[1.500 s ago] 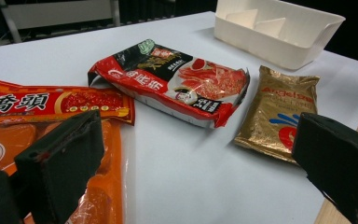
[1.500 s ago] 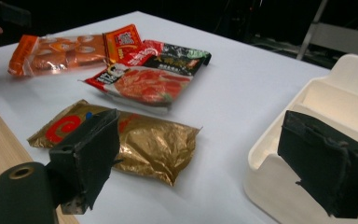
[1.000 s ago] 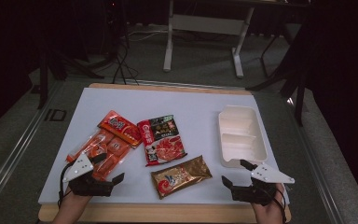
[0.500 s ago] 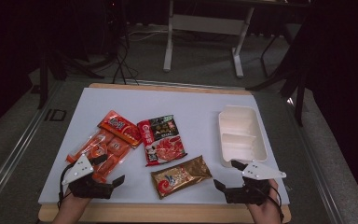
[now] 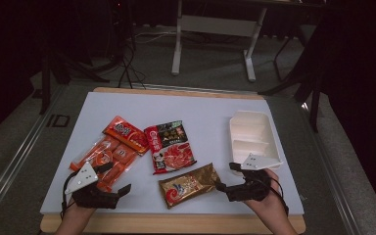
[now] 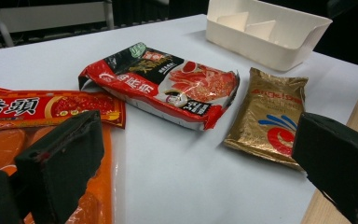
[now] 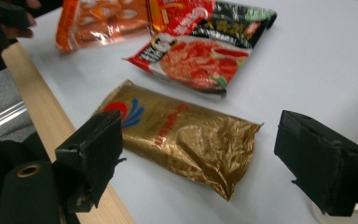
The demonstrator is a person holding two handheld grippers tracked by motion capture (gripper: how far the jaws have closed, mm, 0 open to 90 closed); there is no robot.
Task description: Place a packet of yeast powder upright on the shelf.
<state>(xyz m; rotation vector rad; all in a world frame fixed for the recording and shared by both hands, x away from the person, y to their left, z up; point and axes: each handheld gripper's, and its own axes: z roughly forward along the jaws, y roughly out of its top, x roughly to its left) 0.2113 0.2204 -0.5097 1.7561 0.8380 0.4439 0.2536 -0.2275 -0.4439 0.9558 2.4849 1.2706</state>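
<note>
A gold snack packet lies flat near the table's front edge, with crinkled foil. My right gripper sits just right of it, pointing left at its right end. Its jaws are wide open and have just been closing slightly; the packet lies ahead of them and neither pad touches it. My left gripper rests open at the front left, over the edge of the orange packets. Nothing is between its jaws. A red and black packet lies in the middle of the table.
A white compartment tray stands at the right, just behind my right gripper. A red packet overlaps the orange ones at the left. The white mat is bare toward the back, and the wooden table edge runs along the front.
My right gripper has slid left along the front of the table, from beside the tray to the gold packet's right end. The left gripper and the packets have stayed put.
</note>
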